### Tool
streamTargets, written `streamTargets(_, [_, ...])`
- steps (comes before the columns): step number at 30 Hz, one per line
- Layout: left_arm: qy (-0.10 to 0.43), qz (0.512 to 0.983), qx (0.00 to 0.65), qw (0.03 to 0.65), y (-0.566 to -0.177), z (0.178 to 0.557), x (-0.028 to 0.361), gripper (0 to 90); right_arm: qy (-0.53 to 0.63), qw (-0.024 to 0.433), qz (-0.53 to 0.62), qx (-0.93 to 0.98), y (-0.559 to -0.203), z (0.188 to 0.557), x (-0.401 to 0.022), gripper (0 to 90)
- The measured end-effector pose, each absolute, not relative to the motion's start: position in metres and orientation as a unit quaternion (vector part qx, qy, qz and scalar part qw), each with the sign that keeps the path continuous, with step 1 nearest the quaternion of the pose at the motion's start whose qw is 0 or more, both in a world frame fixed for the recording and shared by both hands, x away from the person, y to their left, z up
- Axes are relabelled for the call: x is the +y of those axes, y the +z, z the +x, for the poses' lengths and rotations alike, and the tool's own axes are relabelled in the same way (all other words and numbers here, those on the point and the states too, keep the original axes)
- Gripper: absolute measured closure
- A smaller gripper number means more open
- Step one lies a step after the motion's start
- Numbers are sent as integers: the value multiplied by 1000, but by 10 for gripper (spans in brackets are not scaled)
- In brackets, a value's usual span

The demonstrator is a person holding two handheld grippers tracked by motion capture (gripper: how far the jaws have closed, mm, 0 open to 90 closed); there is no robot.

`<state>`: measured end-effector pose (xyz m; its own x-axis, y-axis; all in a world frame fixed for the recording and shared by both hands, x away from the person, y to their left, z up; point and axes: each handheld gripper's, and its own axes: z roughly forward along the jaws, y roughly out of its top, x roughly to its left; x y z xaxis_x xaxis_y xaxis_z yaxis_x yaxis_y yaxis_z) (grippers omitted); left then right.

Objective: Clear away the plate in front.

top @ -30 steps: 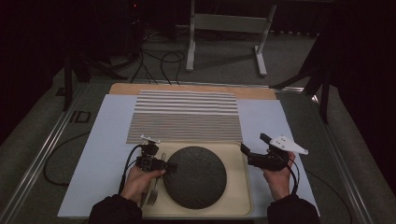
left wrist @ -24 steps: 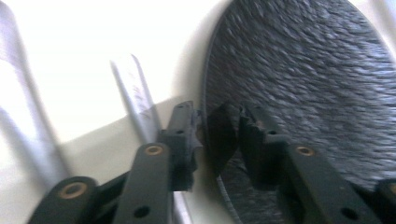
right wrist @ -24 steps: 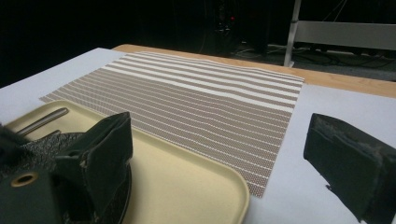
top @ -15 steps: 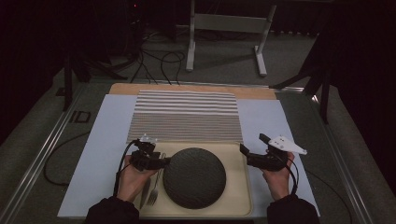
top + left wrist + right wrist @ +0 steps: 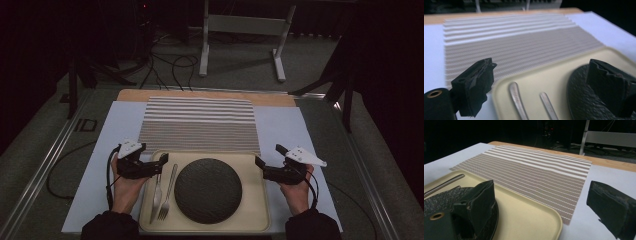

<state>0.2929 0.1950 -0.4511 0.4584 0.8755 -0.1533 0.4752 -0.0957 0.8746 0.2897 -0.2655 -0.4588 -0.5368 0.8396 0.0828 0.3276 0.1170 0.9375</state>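
Your left gripper (image 5: 159,165) has just been opening, now wide and empty above the fork (image 5: 167,192); your right gripper (image 5: 268,160) gapes, grasping nothing.

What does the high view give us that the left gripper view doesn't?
High view alone: both hands, the right tongs open beside the tray, the whole dark plate, the full fork and the utensil beside it, and the floor stand beyond the table.

Left gripper view alone: a close look between the left tongs, whose jaws have just been opening, with nothing between them.

Shared: cream tray, striped placemat, two utensil handles, plate edge, pale table cover.
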Motion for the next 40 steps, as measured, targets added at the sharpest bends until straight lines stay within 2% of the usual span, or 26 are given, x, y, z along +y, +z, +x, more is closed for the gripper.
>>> streamTargets(4, [235,696,476,483,-447,290,211,0,523,244,410,707,-460,287,-267,80])
streamTargets(11, [260,684,475,489,-453,280,232,0,528,240,400,710,-462,282,-269,80])
streamTargets(17, [257,678,474,499,-459,274,246,0,535,241,396,706,-473,270,-278,80])
streamTargets(24, [292,670,469,496,-467,262,257,0,535,247,396,704,-486,263,-284,80])
streamTargets(40, [284,678,477,482,-475,261,260,0,523,258,398,708,-488,264,-283,79])
